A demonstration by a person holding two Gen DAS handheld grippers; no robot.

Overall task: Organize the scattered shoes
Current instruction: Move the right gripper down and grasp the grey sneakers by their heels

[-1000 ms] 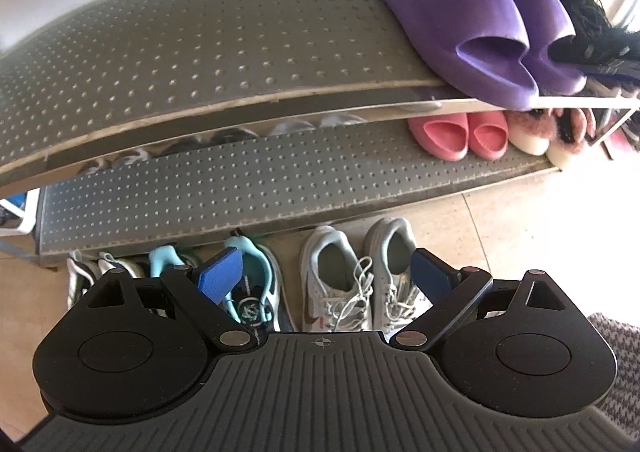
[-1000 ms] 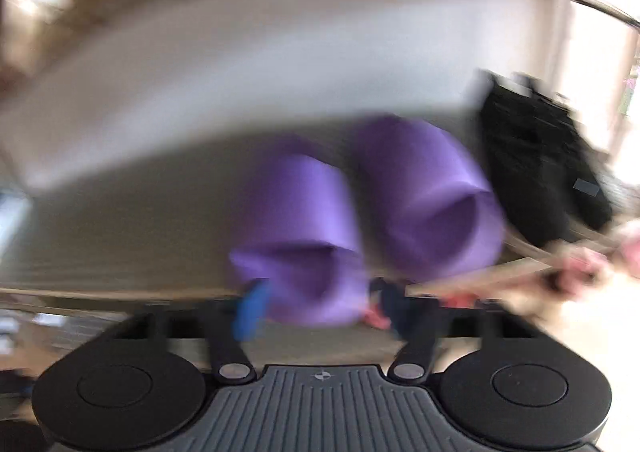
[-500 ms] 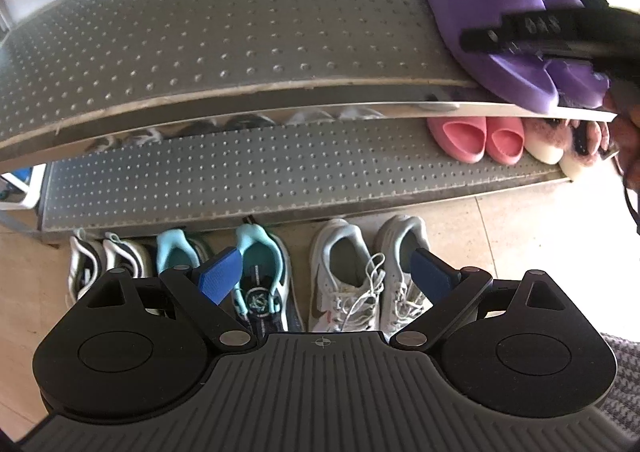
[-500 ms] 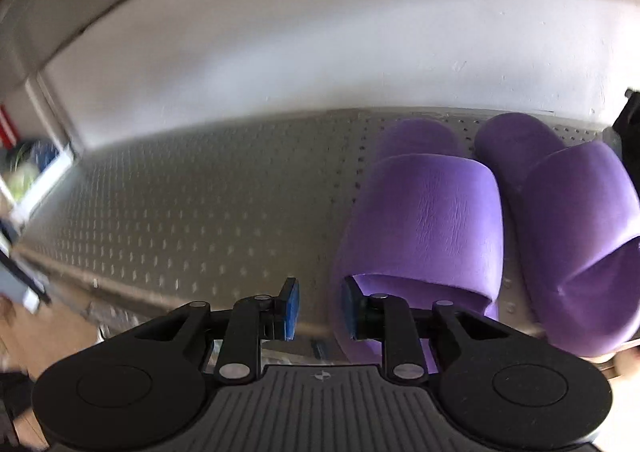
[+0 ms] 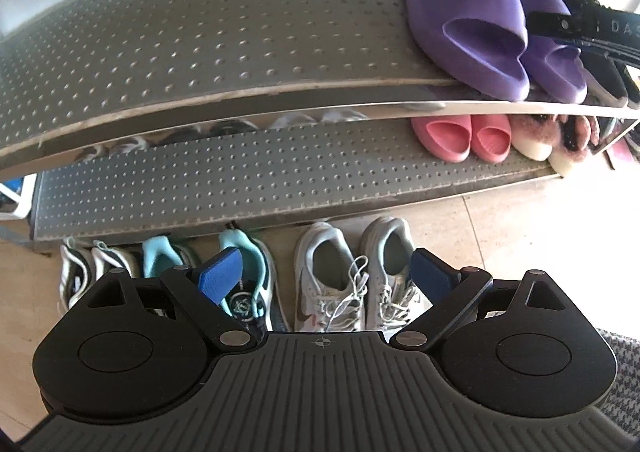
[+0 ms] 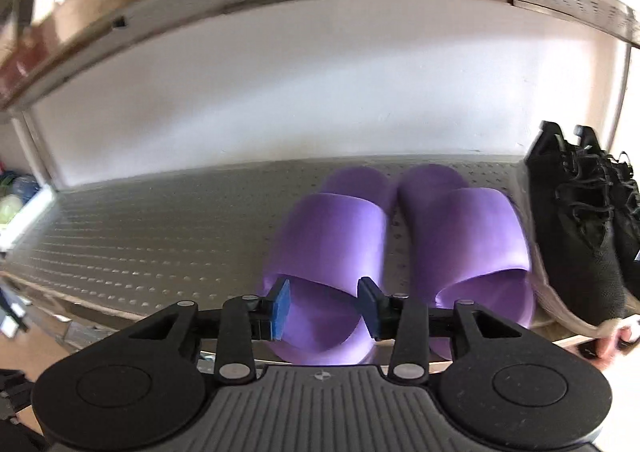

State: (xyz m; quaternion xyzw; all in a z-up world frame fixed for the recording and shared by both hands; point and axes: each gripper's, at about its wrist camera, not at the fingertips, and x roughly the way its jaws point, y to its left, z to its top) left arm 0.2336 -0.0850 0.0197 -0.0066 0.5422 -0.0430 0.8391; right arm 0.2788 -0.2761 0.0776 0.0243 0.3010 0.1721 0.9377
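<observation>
The rack (image 5: 200, 51) fills most of the left view, with its top shelf across the upper half and a lower shelf (image 5: 240, 179) under it. On the floor (image 5: 520, 228) at the bottom sit white sneakers (image 5: 352, 272), teal sneakers (image 5: 244, 276) and striped ones (image 5: 80, 268) at lower left. Black sneakers (image 6: 584, 219) stand at the right edge of the right view. The purple slippers (image 6: 332, 252) sit side by side on the top shelf, right of middle, heels at the front edge. Pink slippers (image 5: 460, 135) rest on the lower shelf, right side.

The left gripper (image 5: 328, 276) hangs over the white sneakers, jaws spread wide and empty. The right gripper (image 6: 324, 302) has its jaws spread partway, at the heel of the left purple slipper. The view is blurry, so maybe they touch it.

The heels look to stick out past the edge. A bump from the gripper could knock a slipper off onto the floor.
</observation>
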